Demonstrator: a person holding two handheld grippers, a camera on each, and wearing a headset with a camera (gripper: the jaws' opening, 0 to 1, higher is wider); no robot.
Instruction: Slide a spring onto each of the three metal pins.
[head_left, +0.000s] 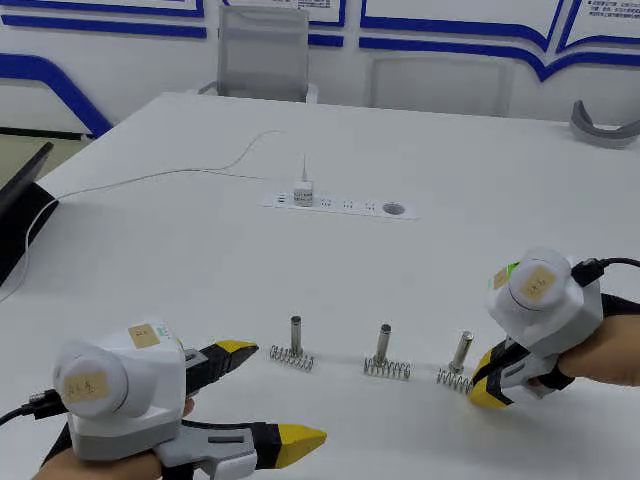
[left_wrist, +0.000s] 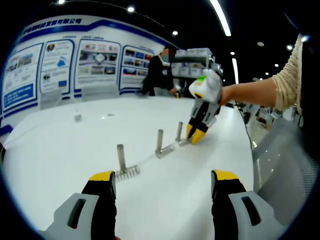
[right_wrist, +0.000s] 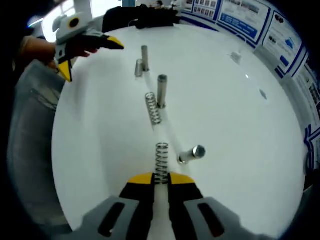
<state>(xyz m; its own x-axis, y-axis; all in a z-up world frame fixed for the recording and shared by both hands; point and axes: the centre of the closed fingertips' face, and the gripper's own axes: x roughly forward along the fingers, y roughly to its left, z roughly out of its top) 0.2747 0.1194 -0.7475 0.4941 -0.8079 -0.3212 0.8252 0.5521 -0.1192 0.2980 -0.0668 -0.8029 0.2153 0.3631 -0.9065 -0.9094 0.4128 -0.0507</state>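
**First spring gripped, none threaded yet**

Right tongs (right_wrist: 161, 179) pinch the end of the rightmost spring (right_wrist: 161, 159), which lies on the surface (right_wrist: 100, 150) at 9 o'clock of its pin (right_wrist: 191, 154). Left tongs (left_wrist: 163, 176) hang apart, empty. Next, likely: lift the spring, upend it, and align it over the pin's top.

On the counter (head_left: 200, 260) a left pin (head_left: 296, 335), middle pin (head_left: 383, 343) and right pin (head_left: 461, 352) stood in a row. Before each lay a spring: left spring (head_left: 291, 357), middle spring (head_left: 387, 369), right spring (head_left: 452, 379). A strip (head_left: 340, 205) lay behind them. The left gripper (head_left: 288, 393) was before the row's left end; the right gripper (head_left: 484, 390) had its fingers (right_wrist: 142, 181) around the right spring's end.
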